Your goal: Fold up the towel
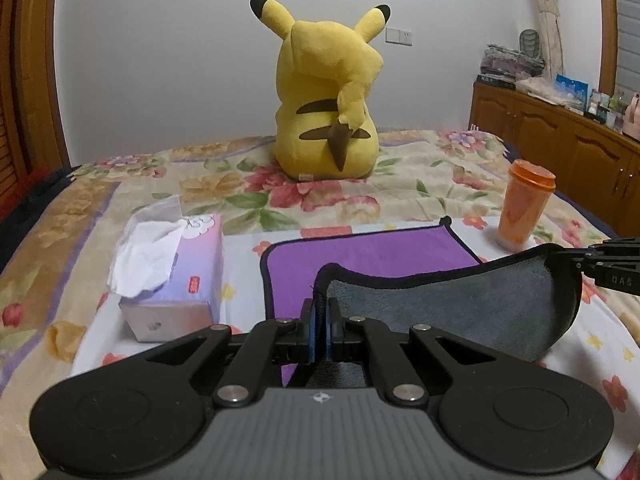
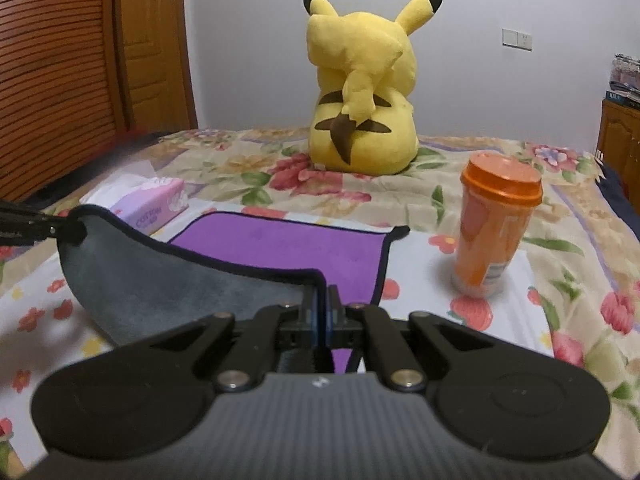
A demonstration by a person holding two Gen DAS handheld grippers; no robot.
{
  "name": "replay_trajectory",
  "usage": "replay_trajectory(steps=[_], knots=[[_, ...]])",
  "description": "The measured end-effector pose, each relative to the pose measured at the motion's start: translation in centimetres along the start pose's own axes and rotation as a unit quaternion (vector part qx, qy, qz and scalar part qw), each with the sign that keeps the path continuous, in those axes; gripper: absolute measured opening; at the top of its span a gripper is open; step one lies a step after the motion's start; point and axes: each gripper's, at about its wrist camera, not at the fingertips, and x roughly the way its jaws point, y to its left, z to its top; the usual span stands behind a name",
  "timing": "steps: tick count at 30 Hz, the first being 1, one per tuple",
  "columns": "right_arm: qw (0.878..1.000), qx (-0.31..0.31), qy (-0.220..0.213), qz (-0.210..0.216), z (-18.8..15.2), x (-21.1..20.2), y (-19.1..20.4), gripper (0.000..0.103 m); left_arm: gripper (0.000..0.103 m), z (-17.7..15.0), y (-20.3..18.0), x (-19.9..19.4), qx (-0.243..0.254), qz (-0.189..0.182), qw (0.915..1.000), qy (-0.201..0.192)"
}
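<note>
Both near towel corners pinched and lifted, ready to carry forward.

Left gripper [image 1: 319, 322] and right gripper [image 2: 320, 312] jaws clamped on towel [image 1: 372, 252]; hem sagging between; far half flat ahead toward bed's [image 1: 280, 196] far edge.

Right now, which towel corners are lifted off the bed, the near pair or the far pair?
The near pair of the towel: each is clamped in a gripper's jaws, grey underside showing. The far corners lie flat, purple side up.
</note>
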Motion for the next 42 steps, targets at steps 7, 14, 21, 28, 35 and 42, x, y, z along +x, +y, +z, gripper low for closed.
replay_trajectory(steps=[7, 14, 21, 28, 35, 42], knots=[[1.0, -0.014, -0.004, 0.001, 1.4, 1.2, 0.1, 0.004, 0.005, 1.6, 0.5, 0.7, -0.006, -0.004, 0.9999, -0.011], [0.999, -0.038, -0.005, -0.001, 2.6, 2.8, 0.2, 0.004, 0.005, 2.5, 0.8, 2.5, 0.009, 0.002, 0.9998, -0.015], [0.998, -0.059, -0.016, -0.007, 4.0, 4.0, -0.2, 0.004, 0.005, 3.0, 1.4, 4.3, 0.018, 0.011, 0.9997, -0.016], [0.997, -0.073, -0.026, -0.016, 4.7, 5.2, -0.8, 0.004, 0.005, 3.6, 1.9, 6.2, 0.021, 0.022, 0.9992, -0.025], [0.996, -0.075, -0.035, -0.02, 5.1, 6.0, -1.2, 0.004, 0.005, 4.6, 1.4, 6.9, 0.022, 0.032, 0.9985, -0.04], [0.996, -0.067, -0.047, -0.028, 5.9, 6.6, -1.7, 0.004, 0.005, 6.2, 0.6, 7.3, 0.037, 0.042, 0.9971, -0.052]])
